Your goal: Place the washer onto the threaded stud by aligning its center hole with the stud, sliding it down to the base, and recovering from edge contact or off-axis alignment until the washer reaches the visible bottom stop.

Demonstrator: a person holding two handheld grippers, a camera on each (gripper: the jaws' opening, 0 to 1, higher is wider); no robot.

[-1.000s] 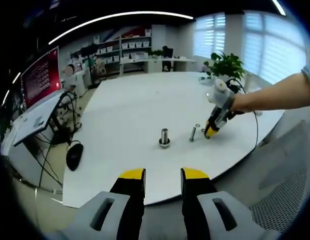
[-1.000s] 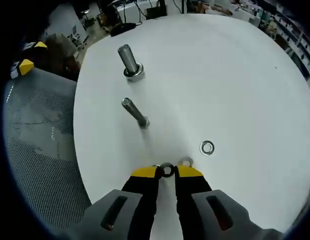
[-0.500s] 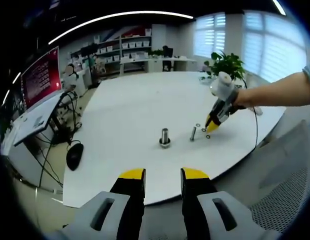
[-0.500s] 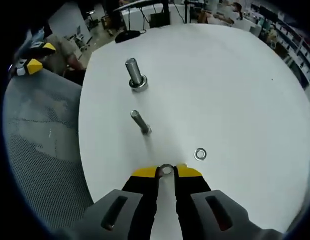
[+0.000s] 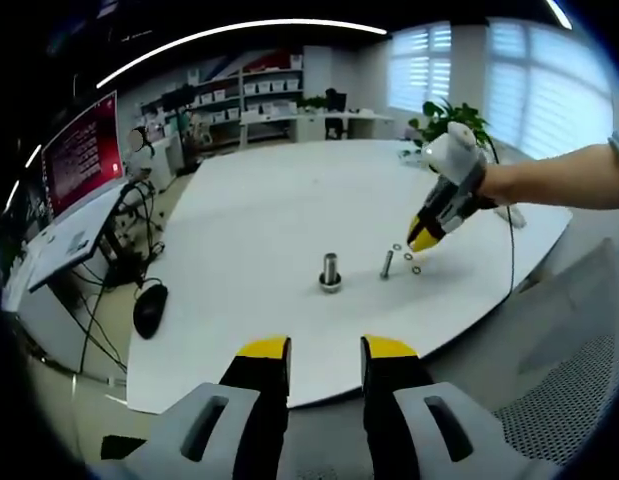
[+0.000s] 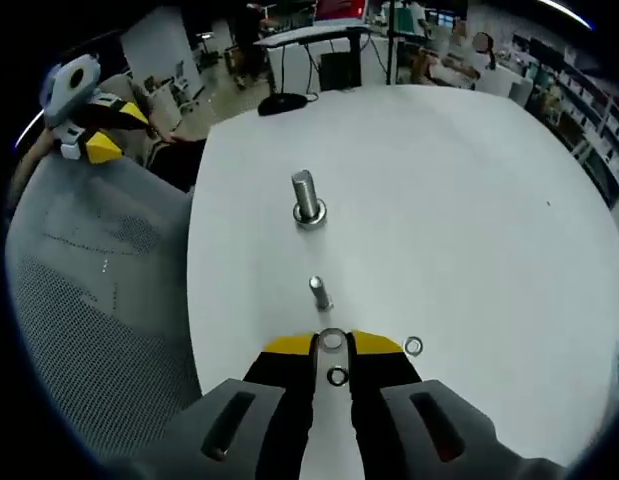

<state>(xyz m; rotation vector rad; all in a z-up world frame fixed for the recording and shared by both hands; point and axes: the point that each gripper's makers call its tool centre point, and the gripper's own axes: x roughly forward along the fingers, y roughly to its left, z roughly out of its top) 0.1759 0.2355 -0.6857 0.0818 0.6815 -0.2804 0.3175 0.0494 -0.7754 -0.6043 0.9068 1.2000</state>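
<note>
We are holding a washer [image 6: 331,341] clamped in the right gripper [image 6: 332,345] at lower centre, not yet over the stud [image 6: 307,198] at centre, while the left gripper [image 5: 326,349] is idling with jaws apart.

A large white table [image 5: 259,210] with a rounded edge carries a few small metal parts. A thick threaded stud [image 6: 307,197] stands upright in a wider ring base, away from the rim. Nearer the edge a slimmer bolt [image 6: 318,292] stands on the bare top, well apart from the stud. Two loose washers lie flat beyond it: one [image 6: 413,346] beside the bolt's far side, another [image 6: 337,376] closer to the rim.
</note>
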